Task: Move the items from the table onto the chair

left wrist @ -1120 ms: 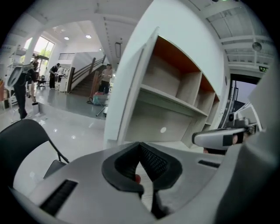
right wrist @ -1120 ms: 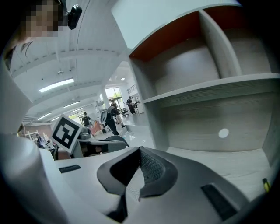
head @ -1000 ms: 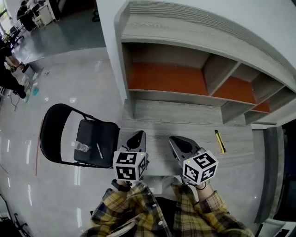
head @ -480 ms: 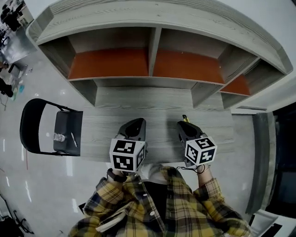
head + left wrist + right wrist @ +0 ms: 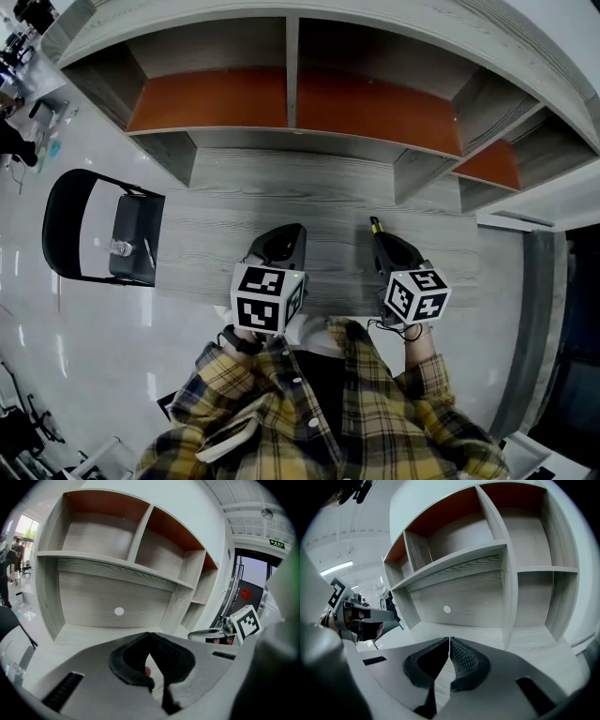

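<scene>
Item: a slim yellow-and-black utility knife (image 5: 374, 225) is lying on the grey wood-grain table (image 5: 216, 234), right of the middle and just ahead of the nose of the right gripper (image 5: 380, 238). The head view is not showing whether the two are touching, and the knife is not appearing in the right gripper view.

Right gripper (image 5: 449, 642): its jaws are closed together with nothing between them. It is pointing toward the back of the table.

Left gripper (image 5: 284, 232): it is sitting near the middle of the table, well apart from the knife. Its jaws (image 5: 150, 637) are likewise pressed together and gripping nothing. Each gripper is showing at the edge of the other's view, with the two side by side and apart.

Destination: a black folding chair (image 5: 141, 216) is standing on the glossy pale floor (image 5: 84, 356) just off the table's left end. On its seat a clear plastic bottle (image 5: 120, 248) and a thin pen (image 5: 147, 253) are lying next to each other.

Surroundings: a grey shelf unit with orange back panels (image 5: 216, 98) is rising along the table's far side, and its compartments are empty in every view. A person in yellow plaid sleeves (image 5: 216, 375) is holding both grippers from the near edge.
</scene>
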A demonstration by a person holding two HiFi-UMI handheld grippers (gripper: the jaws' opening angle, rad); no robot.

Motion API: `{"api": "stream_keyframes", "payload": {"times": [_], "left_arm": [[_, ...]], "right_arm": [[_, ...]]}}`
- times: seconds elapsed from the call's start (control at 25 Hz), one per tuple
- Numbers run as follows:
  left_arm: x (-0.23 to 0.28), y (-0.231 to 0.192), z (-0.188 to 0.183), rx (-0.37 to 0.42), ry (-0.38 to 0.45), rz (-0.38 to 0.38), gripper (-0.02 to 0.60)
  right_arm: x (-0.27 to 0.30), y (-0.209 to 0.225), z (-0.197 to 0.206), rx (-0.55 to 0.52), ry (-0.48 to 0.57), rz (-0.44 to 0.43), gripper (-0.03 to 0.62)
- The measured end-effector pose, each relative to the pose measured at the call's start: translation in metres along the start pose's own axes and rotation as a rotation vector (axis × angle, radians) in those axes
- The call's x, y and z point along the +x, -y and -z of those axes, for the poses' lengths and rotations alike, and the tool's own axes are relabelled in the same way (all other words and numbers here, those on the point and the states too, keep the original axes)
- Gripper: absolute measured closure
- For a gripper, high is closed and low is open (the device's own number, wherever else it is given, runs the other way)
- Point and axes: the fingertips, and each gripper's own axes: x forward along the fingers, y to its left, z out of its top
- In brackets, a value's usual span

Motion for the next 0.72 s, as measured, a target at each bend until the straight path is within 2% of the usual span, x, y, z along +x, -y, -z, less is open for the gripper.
{"api": "stream_keyframes", "payload": {"times": [0.4, 0.56, 0.72], "left_arm": [[0.001, 0.01, -0.006, 0.006, 0.025, 0.001, 0.578], [-0.007, 0.016, -0.018, 0.025, 0.043, 0.014, 0.578], [-0.024, 0.024, -0.042, 0.059, 0.097, 0.048, 0.578]], "right_arm": [[-0.024, -0.015, -0.025, -0.024, 0.092, -0.018, 0.576], [-0.042, -0.027, -0.051, -0.058, 0.154, -0.012, 0.577], [-0.065, -0.05, -0.084, -0.106, 0.246, -0.002, 0.577]]}}
